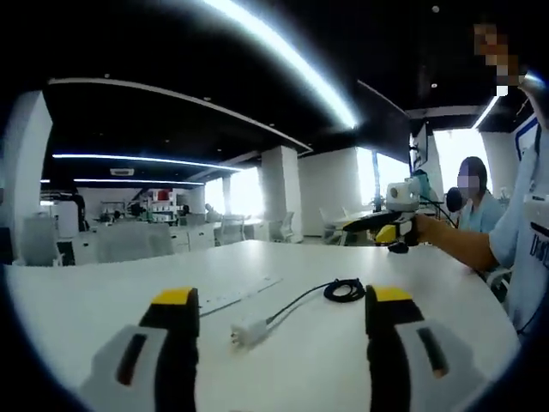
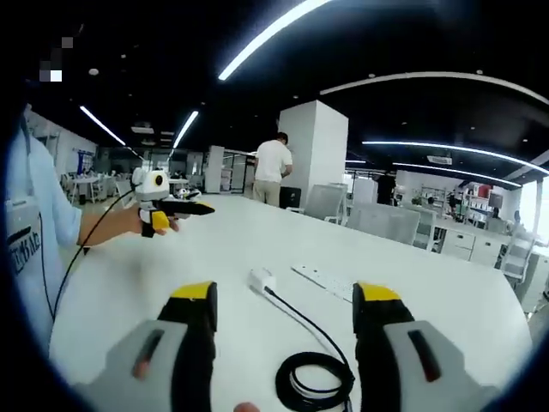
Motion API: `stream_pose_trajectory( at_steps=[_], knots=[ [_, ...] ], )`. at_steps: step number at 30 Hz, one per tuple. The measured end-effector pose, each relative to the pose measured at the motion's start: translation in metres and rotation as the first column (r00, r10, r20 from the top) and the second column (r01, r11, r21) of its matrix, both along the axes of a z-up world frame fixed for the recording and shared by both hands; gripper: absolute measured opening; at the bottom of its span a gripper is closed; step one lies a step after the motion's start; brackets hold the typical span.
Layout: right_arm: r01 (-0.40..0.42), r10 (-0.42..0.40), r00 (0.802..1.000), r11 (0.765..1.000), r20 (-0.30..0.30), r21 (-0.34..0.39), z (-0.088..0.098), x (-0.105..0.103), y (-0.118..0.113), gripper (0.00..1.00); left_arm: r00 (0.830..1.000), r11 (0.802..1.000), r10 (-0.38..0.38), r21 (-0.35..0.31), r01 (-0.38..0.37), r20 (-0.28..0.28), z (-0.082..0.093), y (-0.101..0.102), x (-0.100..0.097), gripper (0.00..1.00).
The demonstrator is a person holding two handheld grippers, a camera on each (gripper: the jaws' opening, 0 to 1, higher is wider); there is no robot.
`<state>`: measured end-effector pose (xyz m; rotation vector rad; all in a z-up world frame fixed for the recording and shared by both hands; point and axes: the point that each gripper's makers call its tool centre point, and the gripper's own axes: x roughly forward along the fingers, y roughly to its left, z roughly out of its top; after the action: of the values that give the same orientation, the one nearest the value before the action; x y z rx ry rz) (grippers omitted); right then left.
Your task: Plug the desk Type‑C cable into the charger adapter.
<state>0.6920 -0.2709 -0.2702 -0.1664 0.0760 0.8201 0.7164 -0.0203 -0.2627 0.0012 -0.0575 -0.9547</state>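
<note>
Two grey jaws tipped with yellow pads rise from the bottom of the left gripper view, standing wide apart and holding nothing, so the left gripper [image 1: 283, 313] is open above the white desk [image 1: 103, 296]. Just beyond and between them, low in the centre of the frame, lies the small white charger adapter [image 1: 248, 331], with the thin cable [image 1: 302, 299] running from it up and right to a black coil right of centre. A flat white ruler-like strip [image 1: 240, 295] lies on the desk just left of the cable. At the right of this view the other gripper shows, held by a hand [image 1: 426, 229] above the far edge of the desk. In the right gripper view the right gripper [image 2: 285, 322] is likewise open, its yellow-tipped jaws spread and empty at the bottom of the frame. Here the cable's [image 2: 296, 318] black coil lies nearest, at bottom centre between the jaws, and the cable leads up and left to the charger adapter [image 2: 261, 279] farther off; whether the cable is plugged in cannot be told. The strip [image 2: 326, 281] sits to the right of the adapter. This view shows the left gripper [image 2: 184, 209] at the left, held above the desk [image 2: 129, 292], and a person in a white shirt [image 2: 273, 170] standing beyond the desk near a white pillar [image 2: 317, 146].
</note>
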Motion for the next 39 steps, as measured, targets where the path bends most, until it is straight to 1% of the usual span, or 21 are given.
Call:
stream_pose_trajectory(
  at_steps=[6, 9, 10, 12, 14, 15, 16, 18, 21, 22, 24, 26, 27, 28, 33, 35, 36, 39],
  knots=[
    [0.048, -0.047, 0.999, 0.999, 0.024, -0.020, -0.007, -0.029, -0.007, 0.74, 0.999, 0.999, 0.030, -0.017, -0.029, 0.029, 0.004, 0.012, -0.021, 0.87],
    [0.067, -0.068, 0.997, 0.998, 0.044, 0.020, -0.002, -0.040, -0.007, 0.77, 0.999, 0.999, 0.026, -0.046, -0.024, 0.046, 0.009, 0.014, -0.033, 0.90],
    [0.069, -0.070, 0.997, 0.997, 0.044, 0.023, -0.002, -0.041, -0.007, 0.78, 0.999, 0.999, 0.026, -0.048, -0.023, 0.047, 0.009, 0.014, -0.034, 0.90],
    [0.071, -0.073, 0.996, 0.996, 0.059, 0.045, -0.001, -0.051, -0.008, 0.81, 0.997, 0.998, 0.029, -0.063, -0.024, 0.066, 0.011, 0.017, -0.040, 0.83],
    [0.056, -0.058, 0.997, 0.997, 0.049, 0.051, -0.004, -0.057, -0.006, 0.86, 0.997, 0.997, 0.029, -0.067, -0.024, 0.076, 0.010, 0.019, -0.045, 0.84],
    [0.060, -0.062, 0.998, 0.996, 0.033, 0.061, -0.009, -0.061, -0.007, 0.87, 0.997, 0.998, 0.029, -0.059, -0.025, 0.075, 0.006, 0.019, -0.047, 0.87],
    [0.061, -0.063, 0.998, 0.995, 0.031, 0.073, -0.011, -0.063, -0.008, 0.88, 0.997, 0.998, 0.028, -0.057, -0.024, 0.075, 0.005, 0.020, -0.048, 0.89],
    [0.064, -0.067, 0.997, 0.993, 0.027, 0.098, -0.015, -0.068, -0.011, 0.89, 0.996, 0.999, 0.014, -0.031, -0.011, 0.092, -0.003, 0.020, -0.055, 0.97],
    [0.075, -0.080, 0.996, 0.986, 0.032, 0.152, -0.019, -0.073, -0.017, 0.90, 0.994, 1.000, -0.003, 0.006, 0.003, 0.113, -0.014, 0.018, -0.065, 0.97],
    [0.087, -0.096, 0.994, 0.978, 0.043, 0.192, -0.017, -0.075, -0.021, 0.90, 0.994, 1.000, -0.007, 0.012, 0.006, 0.111, -0.017, 0.018, -0.066, 0.97],
    [0.096, -0.109, 0.993, 0.967, 0.045, 0.237, -0.016, -0.077, -0.025, 0.91, 0.995, 1.000, -0.017, 0.012, 0.016, 0.099, -0.020, 0.018, -0.068, 0.97],
    [0.105, -0.124, 0.991, 0.948, 0.043, 0.299, -0.012, -0.079, -0.029, 0.95, 0.998, 1.000, -0.012, -0.006, 0.013, 0.068, -0.023, 0.019, -0.068, 0.97],
    [0.105, -0.125, 0.991, 0.943, 0.041, 0.317, -0.011, -0.080, -0.031, 0.96, 0.998, 1.000, -0.014, -0.017, 0.015, 0.058, -0.024, 0.019, -0.069, 0.97],
    [0.108, -0.127, 0.991, 0.943, 0.039, 0.314, -0.013, -0.081, -0.033, 0.98, 0.998, 1.000, -0.015, -0.020, 0.017, 0.057, -0.025, 0.021, -0.070, 0.97],
    [0.146, -0.161, 0.986, 0.955, 0.040, 0.260, -0.020, -0.082, -0.038, 0.98, 0.997, 1.000, 0.007, -0.002, -0.006, 0.072, -0.027, 0.028, -0.071, 0.97],
    [0.139, -0.152, 0.988, 0.961, 0.038, 0.239, -0.022, -0.083, -0.036, 0.98, 0.996, 1.000, 0.009, 0.002, -0.009, 0.084, -0.026, 0.030, -0.073, 0.97],
    [0.130, -0.141, 0.990, 0.962, 0.029, 0.238, -0.023, -0.085, -0.035, 0.98, 0.996, 1.000, 0.007, 0.002, -0.007, 0.085, -0.025, 0.031, -0.073, 0.97],
    [0.127, -0.139, 0.990, 0.962, 0.034, 0.240, -0.021, -0.085, -0.035, 0.98, 0.996, 1.000, 0.004, 0.005, -0.004, 0.090, -0.024, 0.031, -0.075, 0.97]
  ],
)
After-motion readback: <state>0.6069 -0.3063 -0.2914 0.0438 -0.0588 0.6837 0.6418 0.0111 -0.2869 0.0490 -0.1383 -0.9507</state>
